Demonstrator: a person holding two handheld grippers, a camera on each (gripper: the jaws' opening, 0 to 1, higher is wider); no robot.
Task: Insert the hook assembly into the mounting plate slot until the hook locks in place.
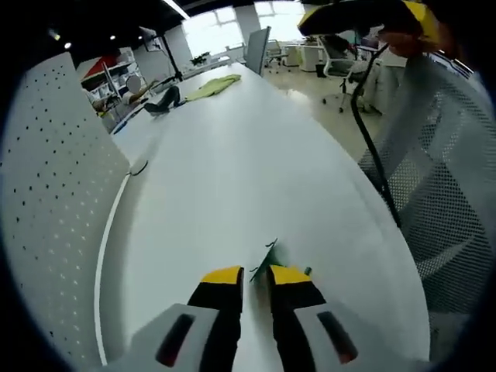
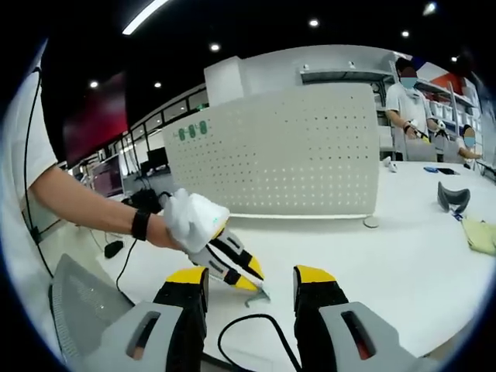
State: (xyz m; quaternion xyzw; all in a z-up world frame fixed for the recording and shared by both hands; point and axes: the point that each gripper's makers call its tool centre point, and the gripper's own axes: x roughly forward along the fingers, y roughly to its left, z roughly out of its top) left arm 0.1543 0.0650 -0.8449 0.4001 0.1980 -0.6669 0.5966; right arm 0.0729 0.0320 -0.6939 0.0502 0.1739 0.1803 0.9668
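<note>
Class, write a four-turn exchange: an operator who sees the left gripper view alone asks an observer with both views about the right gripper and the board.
Operator: My jaws grip the hook. Is the right gripper open?
Observer: Yes, it is open, with nothing held between its jaws.
Operator: The board runs along my left. How does it stand?
Observer: It stands upright on the table, its holed face towards the right gripper, with green marks near one top corner.
</note>
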